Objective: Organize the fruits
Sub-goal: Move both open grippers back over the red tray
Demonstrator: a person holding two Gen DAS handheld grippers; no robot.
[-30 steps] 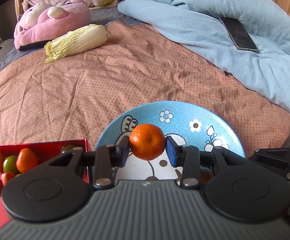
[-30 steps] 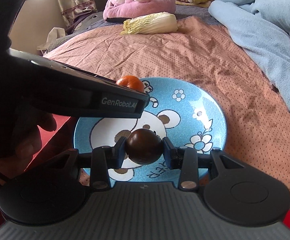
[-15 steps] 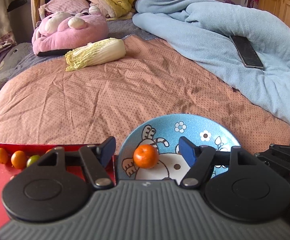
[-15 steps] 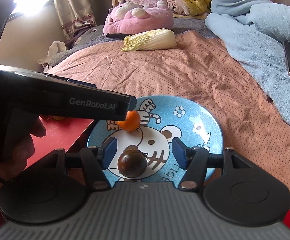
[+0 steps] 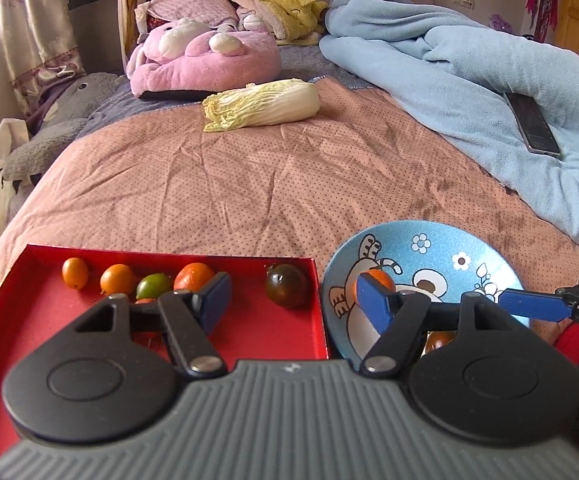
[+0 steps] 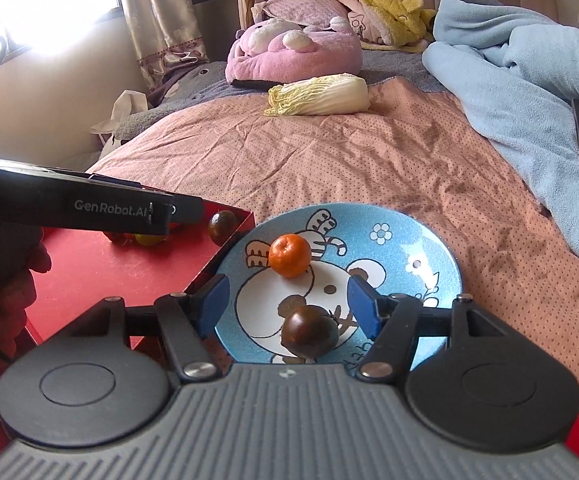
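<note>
A blue cartoon plate (image 6: 429, 248) lies on the bed and holds an orange mandarin (image 6: 290, 255) and a dark tomato (image 6: 309, 331). My right gripper (image 6: 287, 306) is open and empty just above the near side of the plate. My left gripper (image 5: 295, 300) is open and empty, straddling the right wall of a red tray (image 5: 37, 312). The tray holds several small orange fruits, a green one (image 5: 153, 285) and a dark tomato (image 5: 288, 290). In the left wrist view the plate (image 5: 441, 252) shows the mandarin (image 5: 381, 276) partly hidden behind a finger.
A napa cabbage (image 5: 263, 105) lies far back on the pink bedspread. A pink plush (image 5: 205, 62) sits behind it. A light blue blanket (image 5: 469, 80) with a phone (image 5: 532, 123) on it fills the right side. The bed edge drops off at left.
Both grippers let go of their fruit onto the plate, opened and pulled back. The left gripper shifted left over the red tray.
</note>
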